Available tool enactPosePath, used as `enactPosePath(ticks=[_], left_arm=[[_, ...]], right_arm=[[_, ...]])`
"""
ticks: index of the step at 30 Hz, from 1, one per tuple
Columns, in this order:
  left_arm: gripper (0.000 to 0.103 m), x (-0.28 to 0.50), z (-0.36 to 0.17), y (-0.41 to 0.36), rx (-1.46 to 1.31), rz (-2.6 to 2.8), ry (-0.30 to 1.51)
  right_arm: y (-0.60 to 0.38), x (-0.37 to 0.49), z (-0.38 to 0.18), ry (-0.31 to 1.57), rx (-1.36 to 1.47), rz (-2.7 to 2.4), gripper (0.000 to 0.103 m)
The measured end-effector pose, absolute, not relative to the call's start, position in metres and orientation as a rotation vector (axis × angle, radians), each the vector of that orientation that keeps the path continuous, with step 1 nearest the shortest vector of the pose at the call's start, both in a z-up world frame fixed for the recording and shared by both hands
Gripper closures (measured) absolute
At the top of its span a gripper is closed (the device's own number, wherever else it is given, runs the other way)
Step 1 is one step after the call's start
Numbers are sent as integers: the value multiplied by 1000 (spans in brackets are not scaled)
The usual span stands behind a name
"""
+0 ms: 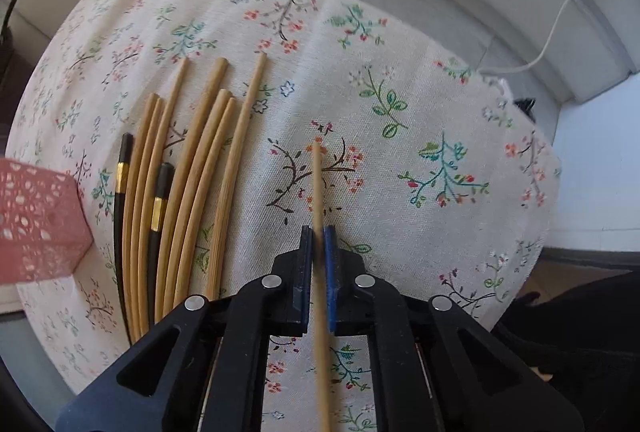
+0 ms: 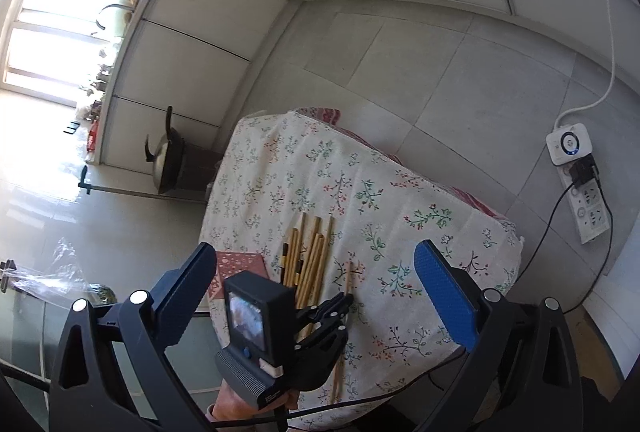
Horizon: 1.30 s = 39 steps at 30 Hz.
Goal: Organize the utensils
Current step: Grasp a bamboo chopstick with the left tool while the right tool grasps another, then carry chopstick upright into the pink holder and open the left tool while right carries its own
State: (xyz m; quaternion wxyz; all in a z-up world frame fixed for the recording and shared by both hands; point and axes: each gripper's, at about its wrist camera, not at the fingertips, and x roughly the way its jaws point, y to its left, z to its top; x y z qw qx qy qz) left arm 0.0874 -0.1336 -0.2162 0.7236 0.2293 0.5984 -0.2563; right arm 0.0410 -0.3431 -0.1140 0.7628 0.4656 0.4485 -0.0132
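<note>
My left gripper [image 1: 319,238] is shut on a single bamboo chopstick [image 1: 318,188], which points forward above the floral tablecloth [image 1: 400,160]. To its left lies a bundle of bamboo chopsticks [image 1: 208,168] with two black chopsticks with gold bands [image 1: 122,172] among them. A pink perforated holder [image 1: 36,220] stands at the far left. In the right wrist view, my right gripper [image 2: 316,296] is open and empty, held high above the table. Below it I see the left gripper [image 2: 332,308] with its chopstick [image 2: 348,278] and the bundle [image 2: 308,256].
The cloth-covered table [image 2: 400,192] stands on a grey tiled floor. A white power strip with cable [image 2: 576,172] lies on the floor to the right. A wok on a stand [image 2: 168,160] sits left of the table. White cabinets line the back.
</note>
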Motion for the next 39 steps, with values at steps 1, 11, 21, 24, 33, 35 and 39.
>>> enactPosePath(ticks=[1,11,21,24,33,35,39], left_arm=[[98,86,-211,-126,481,-556,1306],[98,38,-92,-10,130,-554,1080],[98,20,-36,56,-1,-486,871],[98,18,-27,65,-10,-487,841],[98,23,-22,75,-28,-454,819],[98,22,-20,76,-31,-440,809],[98,21,-17,78,-32,-407,803]], right_arm=[[-340,45,-120,1005,995,-59,7],[-262,107,-193,1313,783,-197,24],[-225,163,-217,1369,806,-318,70],[-219,174,-227,1398,806,-347,76],[-203,195,-236,1398,733,-400,91],[-205,193,-235,1377,746,-395,95],[-212,179,-226,1308,767,-364,98]])
